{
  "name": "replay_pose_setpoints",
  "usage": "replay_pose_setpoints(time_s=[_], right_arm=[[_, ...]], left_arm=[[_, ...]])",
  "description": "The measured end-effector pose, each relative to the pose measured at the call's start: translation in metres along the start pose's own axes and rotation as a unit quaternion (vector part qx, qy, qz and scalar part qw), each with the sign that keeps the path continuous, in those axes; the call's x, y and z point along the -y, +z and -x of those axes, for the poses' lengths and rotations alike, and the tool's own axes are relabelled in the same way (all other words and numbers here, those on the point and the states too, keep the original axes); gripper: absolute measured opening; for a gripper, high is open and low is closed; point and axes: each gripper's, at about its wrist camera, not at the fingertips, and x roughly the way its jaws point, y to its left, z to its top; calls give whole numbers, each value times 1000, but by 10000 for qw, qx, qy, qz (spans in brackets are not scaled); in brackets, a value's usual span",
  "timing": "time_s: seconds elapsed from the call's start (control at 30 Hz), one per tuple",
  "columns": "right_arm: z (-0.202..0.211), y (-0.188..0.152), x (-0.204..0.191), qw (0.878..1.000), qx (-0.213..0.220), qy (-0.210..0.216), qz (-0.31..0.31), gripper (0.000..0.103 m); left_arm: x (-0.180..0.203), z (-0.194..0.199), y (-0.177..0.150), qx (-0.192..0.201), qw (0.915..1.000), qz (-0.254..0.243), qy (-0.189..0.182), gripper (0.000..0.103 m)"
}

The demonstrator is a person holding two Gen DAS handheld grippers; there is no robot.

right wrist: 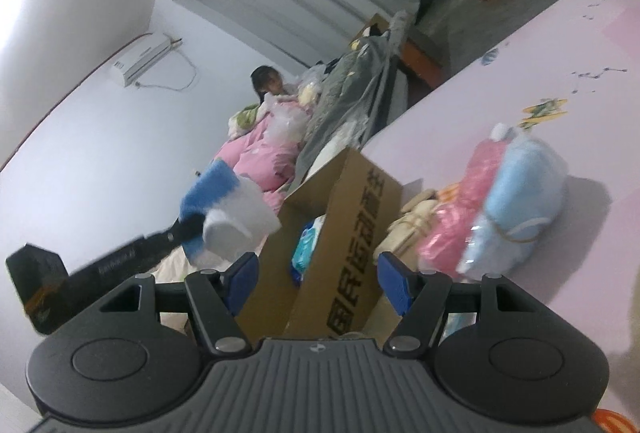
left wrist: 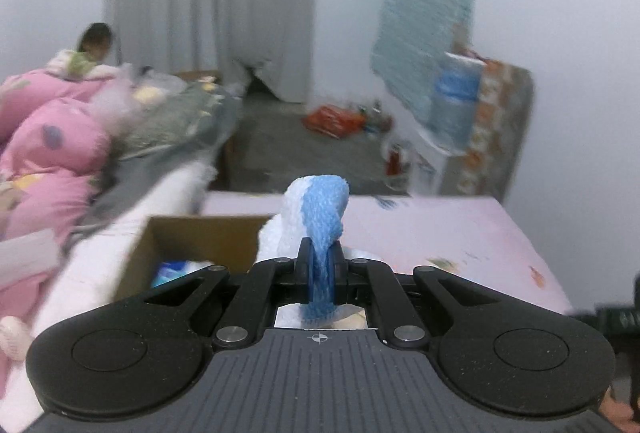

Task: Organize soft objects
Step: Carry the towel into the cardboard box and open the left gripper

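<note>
The left gripper has its fingers clamped tight on a blue-and-white towel, a soft knitted terry cloth that bulges up in a rounded fold above the pads, with a thin blue strip squeezed between them. From the right wrist view the same towel hangs in the air to the left of the cardboard box, its blue half fuzzy and its white half folded into a smooth roll.

The box stands open on the pink sheet, a flat, smooth cloth with small printed figures. Inside the box lies a crinkled blue-and-white packet. The box is plain brown corrugated card with dark printed characters on its near wall.

The right gripper holds nothing; its blue-padded fingers stand wide apart, framing the near corner of the box.

Right of the box, on the sheet, lie three soft bundles side by side: a cream one nearest the box, a pink one in glossy plastic wrap, and a pale blue plush one furthest right, also wrapped.
</note>
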Motion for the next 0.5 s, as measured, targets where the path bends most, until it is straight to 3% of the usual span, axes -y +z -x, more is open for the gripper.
replay_pose_setpoints(time_s=[0.2, 0.33, 0.5], right_arm=[[-19, 1, -2, 9999, -141, 34, -19, 61], [-24, 4, 5, 9998, -146, 48, -103, 61], [-27, 9, 23, 9996, -115, 16, -242, 61]], left_arm=[[-46, -52, 9, -466, 9968, 600, 230, 5], [-75, -107, 5, -1139, 9864, 1179, 88, 5], [-87, -158, 7, -1480, 9785, 1429, 116, 5]])
